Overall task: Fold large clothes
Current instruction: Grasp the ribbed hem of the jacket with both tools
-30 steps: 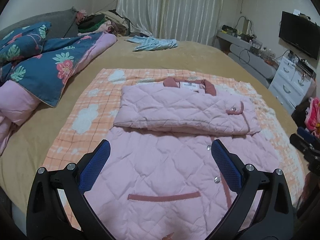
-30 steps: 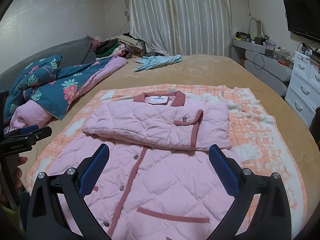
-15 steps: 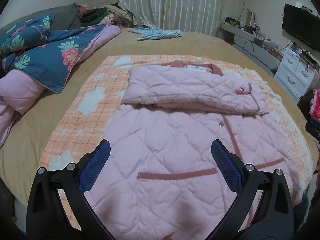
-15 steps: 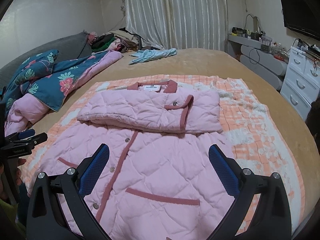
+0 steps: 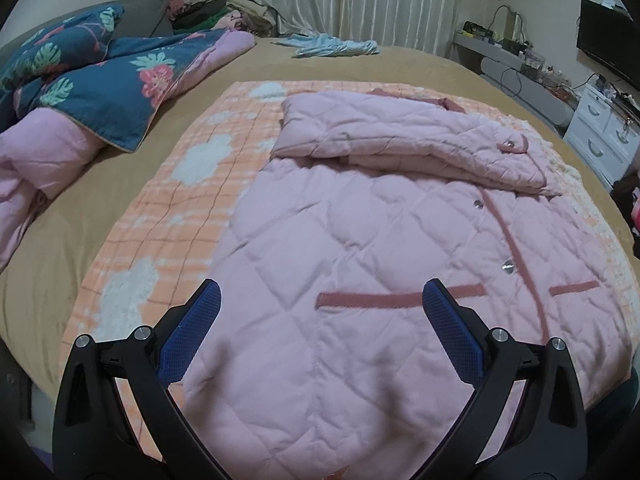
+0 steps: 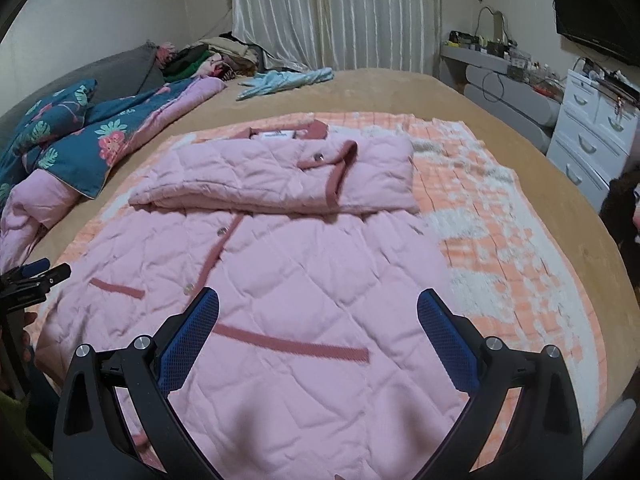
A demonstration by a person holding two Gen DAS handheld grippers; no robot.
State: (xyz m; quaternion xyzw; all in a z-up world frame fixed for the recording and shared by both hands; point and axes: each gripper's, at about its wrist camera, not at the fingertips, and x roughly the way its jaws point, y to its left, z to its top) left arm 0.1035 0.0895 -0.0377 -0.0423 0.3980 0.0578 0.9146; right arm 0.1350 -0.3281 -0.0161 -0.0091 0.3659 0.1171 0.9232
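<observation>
A pink quilted jacket point(image 5: 380, 240) with dark pink trim lies face up on an orange checked blanket point(image 5: 168, 216) on the bed. Its sleeves are folded across the chest below the collar. It also shows in the right wrist view point(image 6: 320, 264). My left gripper point(image 5: 322, 300) is open and empty, low over the jacket's left hem near a pocket trim. My right gripper point(image 6: 318, 308) is open and empty, low over the right hem. The left gripper also shows at the left edge of the right wrist view point(image 6: 32, 276).
A blue floral duvet point(image 5: 88, 72) with pink lining is heaped at the left. A light blue garment point(image 5: 332, 46) lies at the far side of the bed. White drawers point(image 6: 592, 140), a shelf and a TV stand at the right. Curtains hang at the back.
Both grippers have moved back toward the jacket's hem and dropped lower. More of the lower jacket and its pocket trims is in view. Both stay open.
</observation>
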